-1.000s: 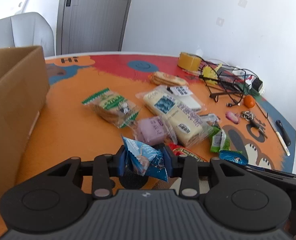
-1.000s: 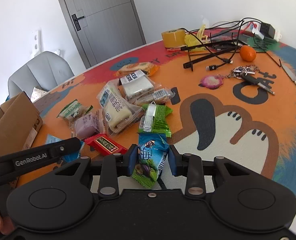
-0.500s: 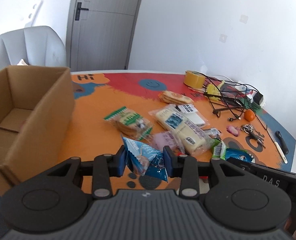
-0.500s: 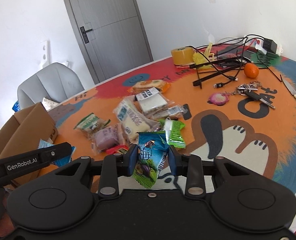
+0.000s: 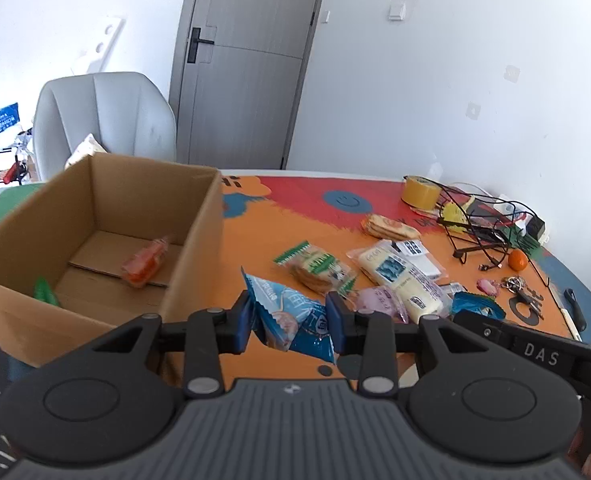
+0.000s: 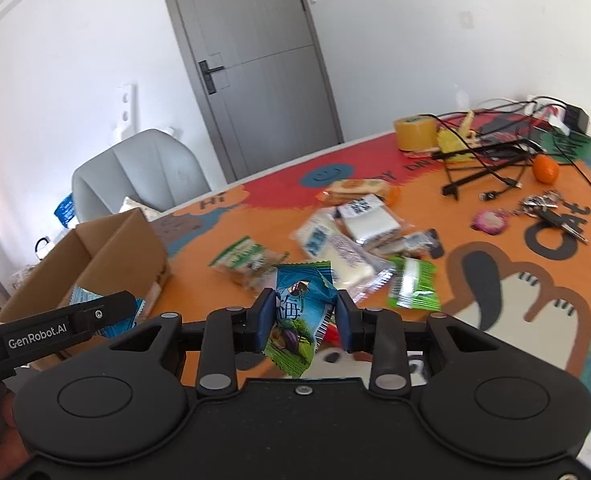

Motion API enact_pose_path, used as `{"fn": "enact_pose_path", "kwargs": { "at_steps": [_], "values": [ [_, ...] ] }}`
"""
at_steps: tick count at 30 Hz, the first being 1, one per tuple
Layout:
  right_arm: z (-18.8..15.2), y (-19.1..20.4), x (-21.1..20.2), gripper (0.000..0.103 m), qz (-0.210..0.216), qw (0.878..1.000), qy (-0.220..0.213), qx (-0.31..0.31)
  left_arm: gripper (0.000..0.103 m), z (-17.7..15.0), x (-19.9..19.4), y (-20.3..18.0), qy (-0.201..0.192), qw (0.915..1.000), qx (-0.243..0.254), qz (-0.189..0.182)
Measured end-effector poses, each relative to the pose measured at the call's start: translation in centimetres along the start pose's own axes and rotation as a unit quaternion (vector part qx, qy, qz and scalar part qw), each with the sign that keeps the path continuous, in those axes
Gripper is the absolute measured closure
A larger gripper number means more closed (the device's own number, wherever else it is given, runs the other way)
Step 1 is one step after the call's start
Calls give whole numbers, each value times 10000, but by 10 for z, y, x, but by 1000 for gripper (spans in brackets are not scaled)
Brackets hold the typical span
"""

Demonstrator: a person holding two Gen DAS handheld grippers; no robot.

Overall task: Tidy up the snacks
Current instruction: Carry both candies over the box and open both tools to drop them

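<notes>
On the round table [image 5: 287, 216], w/ its orange cartoon mat, an open cardboard box [image 5: 199, 240] is seen at the left, near the table edge. Inside it, an orange packet [image 5: 145, 264] lies on the floor flaps and a green packet [image 5: 45, 292] leans against the near wall. To the box's right, a loose pile of snacks [image 5: 379, 276] is spread mid-table: crackers, a long cream-coloured pack, a purple one, a green wrapper [image 6: 413, 282]. Further back, a tape roll [image 5: 419, 196], tangled cables [image 5: 483, 220], an orange fruit [image 5: 518, 260] and keys [image 6: 551, 208] are left apart from the snacks; none of these belongs to the job.

The left gripper [image 5: 291, 320] is clamped on a light-blue snack bag [image 5: 291, 316], held above the table just right of the box's near corner. The right gripper [image 6: 304, 320] is closed on a blue-green snack packet [image 6: 301, 312], held over the table w/ the box off to its left; the pile lies beyond it.

Step in hand, as judged: carry phase, both packets lifted, not yet dropped. Approx. two items boxed, most of the pile still out, so early on. Next move calls for each gripper to be brought over the box opening, clear of the rim, then opened. Left is nearer, so prob. goes first; the right should be kept from crossing it.
</notes>
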State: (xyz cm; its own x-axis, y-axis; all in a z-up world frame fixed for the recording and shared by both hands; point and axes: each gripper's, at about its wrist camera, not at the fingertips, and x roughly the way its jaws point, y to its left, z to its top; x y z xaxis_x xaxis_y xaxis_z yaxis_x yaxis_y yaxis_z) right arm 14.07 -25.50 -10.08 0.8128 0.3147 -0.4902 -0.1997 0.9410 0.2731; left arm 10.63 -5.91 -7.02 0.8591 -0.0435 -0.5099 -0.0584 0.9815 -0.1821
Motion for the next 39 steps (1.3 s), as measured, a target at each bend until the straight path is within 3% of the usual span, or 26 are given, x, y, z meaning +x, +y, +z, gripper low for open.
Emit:
{"fn": "enact_pose_path", "kwargs": {
  "at_steps": [19, 39],
  "values": [
    [18, 66, -9, 70, 501, 9975, -218, -455, 66, 29, -57, 43, -609, 9976, -190, 276],
    [30, 139, 30, 70, 1352, 9882, 74, -710, 66, 50, -55, 114, -640, 9919, -526, 960]
  ]
}}
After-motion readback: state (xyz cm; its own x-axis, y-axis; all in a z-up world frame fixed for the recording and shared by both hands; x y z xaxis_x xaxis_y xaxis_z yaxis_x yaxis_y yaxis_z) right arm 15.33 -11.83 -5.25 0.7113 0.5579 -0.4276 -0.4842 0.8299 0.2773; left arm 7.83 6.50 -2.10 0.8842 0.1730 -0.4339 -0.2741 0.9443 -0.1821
